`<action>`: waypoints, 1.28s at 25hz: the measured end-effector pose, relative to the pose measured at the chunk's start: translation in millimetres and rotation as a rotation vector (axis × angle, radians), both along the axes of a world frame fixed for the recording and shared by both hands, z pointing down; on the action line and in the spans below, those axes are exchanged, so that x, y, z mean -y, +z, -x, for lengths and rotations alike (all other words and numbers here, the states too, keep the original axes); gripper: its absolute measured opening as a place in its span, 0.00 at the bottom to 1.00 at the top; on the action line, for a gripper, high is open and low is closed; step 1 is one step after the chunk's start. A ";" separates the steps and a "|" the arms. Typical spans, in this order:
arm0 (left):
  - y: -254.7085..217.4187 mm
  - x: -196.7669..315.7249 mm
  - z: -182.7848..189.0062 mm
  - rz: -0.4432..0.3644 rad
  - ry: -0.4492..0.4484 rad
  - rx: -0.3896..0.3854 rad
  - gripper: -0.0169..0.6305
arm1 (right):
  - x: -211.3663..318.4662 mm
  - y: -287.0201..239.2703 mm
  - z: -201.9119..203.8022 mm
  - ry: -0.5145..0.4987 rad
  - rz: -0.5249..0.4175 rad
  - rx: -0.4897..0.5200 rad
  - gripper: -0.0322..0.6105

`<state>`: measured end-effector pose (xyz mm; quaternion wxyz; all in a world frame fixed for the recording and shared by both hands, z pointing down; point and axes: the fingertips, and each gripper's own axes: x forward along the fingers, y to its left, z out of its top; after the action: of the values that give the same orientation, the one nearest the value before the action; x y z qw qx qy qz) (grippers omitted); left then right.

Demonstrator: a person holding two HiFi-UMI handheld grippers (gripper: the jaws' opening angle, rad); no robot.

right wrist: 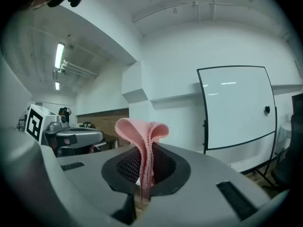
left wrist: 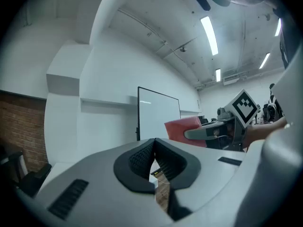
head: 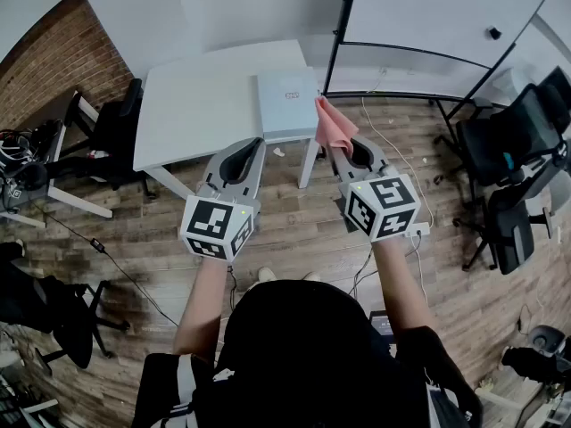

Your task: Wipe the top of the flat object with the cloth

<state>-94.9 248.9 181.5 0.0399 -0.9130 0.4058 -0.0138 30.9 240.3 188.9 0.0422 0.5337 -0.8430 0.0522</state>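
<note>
- The right tool (head: 355,150) pinches the pink cloth (head: 334,125); the left tool (head: 243,154) is closed and empty.
- Lay the cloth flat on the flat object (head: 287,103) on the worktop (head: 192,105), then sweep edge to edge.

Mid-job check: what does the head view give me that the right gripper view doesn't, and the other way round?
Head view only: the flat white object lying on the white table, and the wooden floor around it.
Right gripper view only: a close look along the right claw, its pads shut on a fold of the pink cloth, which stands up above them. It also shows the ceiling lights.
Both: the cloth, the whiteboard and the left claw, which is shut and holds nothing.
</note>
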 end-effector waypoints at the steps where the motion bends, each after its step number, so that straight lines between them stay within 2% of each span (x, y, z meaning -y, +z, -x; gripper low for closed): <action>1: 0.1 1.0 -2.7 0.000 -0.002 0.000 0.05 | 0.9 -0.8 -2.7 -0.003 -0.006 0.004 0.12; 10: 2.6 3.5 -24.9 0.001 -0.022 -0.005 0.05 | 2.5 2.7 -28.3 -0.007 -0.012 0.009 0.12; 24: 19.9 -7.1 -68.0 0.020 -0.030 0.014 0.05 | -5.0 24.6 -72.3 -0.014 0.014 0.078 0.12; 32: 22.1 6.1 -81.6 0.023 -0.026 0.035 0.05 | 7.6 34.4 -81.9 -0.015 0.034 0.107 0.12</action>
<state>-13.3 242.8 203.6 0.0365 -0.9077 0.4167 -0.0349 112.8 232.7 223.3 0.0067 0.5230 -0.8471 0.0946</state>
